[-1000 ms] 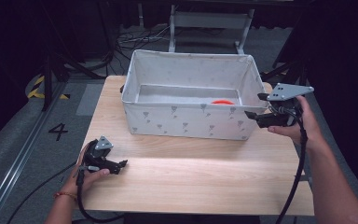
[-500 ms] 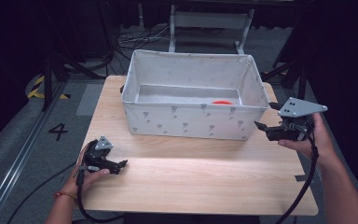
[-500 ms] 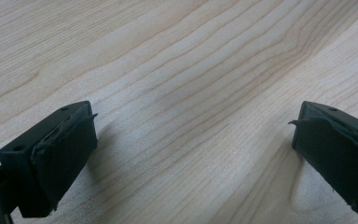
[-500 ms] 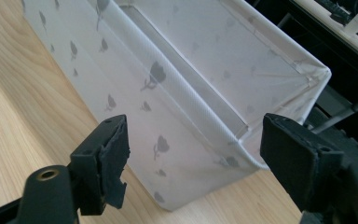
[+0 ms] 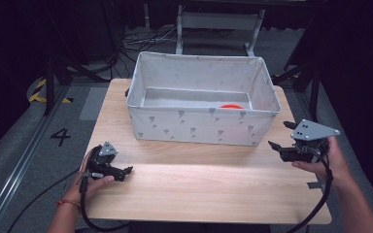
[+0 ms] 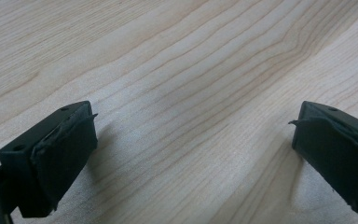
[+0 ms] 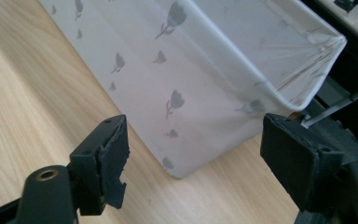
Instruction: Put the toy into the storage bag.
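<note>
So, your right gripper (image 5: 278,137) is open & empty beside the cloth bin (image 5: 199,127) w/ the orange thing (image 5: 231,106) already inside, left gripper (image 5: 127,171) open, resting on the surface (image 5: 199,189), so looks about done, nothing left out.

Your left tongs (image 6: 193,154) stand wide apart, two black padded jaws low over the pale wood-grain table (image 6: 177,70) (nothing lies between them), each casting a soft shadow on the boards.
</note>
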The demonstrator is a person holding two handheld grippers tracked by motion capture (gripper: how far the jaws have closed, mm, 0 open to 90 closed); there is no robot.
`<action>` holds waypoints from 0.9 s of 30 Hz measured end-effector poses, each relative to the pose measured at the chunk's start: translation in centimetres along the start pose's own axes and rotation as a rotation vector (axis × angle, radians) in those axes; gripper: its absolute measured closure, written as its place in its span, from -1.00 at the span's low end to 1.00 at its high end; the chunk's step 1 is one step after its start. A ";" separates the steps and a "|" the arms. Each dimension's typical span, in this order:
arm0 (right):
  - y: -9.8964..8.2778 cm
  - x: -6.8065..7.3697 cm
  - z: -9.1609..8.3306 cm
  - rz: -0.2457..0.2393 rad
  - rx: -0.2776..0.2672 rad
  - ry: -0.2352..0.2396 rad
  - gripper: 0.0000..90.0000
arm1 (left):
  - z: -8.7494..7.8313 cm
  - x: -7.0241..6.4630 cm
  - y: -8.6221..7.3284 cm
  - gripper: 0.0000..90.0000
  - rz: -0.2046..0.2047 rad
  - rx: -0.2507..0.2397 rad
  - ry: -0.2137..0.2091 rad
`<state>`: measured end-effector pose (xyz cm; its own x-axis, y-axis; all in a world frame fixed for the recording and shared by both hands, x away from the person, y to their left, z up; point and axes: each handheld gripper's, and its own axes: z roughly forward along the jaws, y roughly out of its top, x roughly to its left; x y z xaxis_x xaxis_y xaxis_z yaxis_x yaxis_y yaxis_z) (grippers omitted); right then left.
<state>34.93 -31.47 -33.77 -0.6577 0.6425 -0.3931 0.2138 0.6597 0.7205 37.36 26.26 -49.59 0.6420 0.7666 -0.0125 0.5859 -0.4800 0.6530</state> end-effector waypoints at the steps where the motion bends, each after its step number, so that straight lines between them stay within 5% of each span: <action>1: 0.0 0.0 0.0 0.000 0.000 0.000 -0.47 | 0.0 0.0 0.0 -1.00 0.000 0.000 0.000; 13: -3.6 1.7 1.5 0.004 0.043 -0.019 -0.46 | 0.0 0.0 0.0 -1.00 -0.003 -0.001 0.003; 17: -5.3 1.9 2.6 0.074 0.049 0.018 -0.45 | 0.0 -0.1 0.0 -0.99 -0.008 0.000 0.001; 22: -7.0 2.2 3.9 0.098 0.095 0.014 -0.46 | -0.1 -0.1 -0.1 -0.99 -0.012 0.001 0.000; 27: -9.1 2.3 5.1 0.174 0.081 0.040 -0.48 | -0.1 -0.1 -0.1 -0.99 -0.012 0.001 0.000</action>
<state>35.11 -34.01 -44.12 -0.6336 0.7348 -0.2421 0.3837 0.5702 0.7264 37.20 26.26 -49.60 0.6348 0.7724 -0.0203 0.5942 -0.4712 0.6518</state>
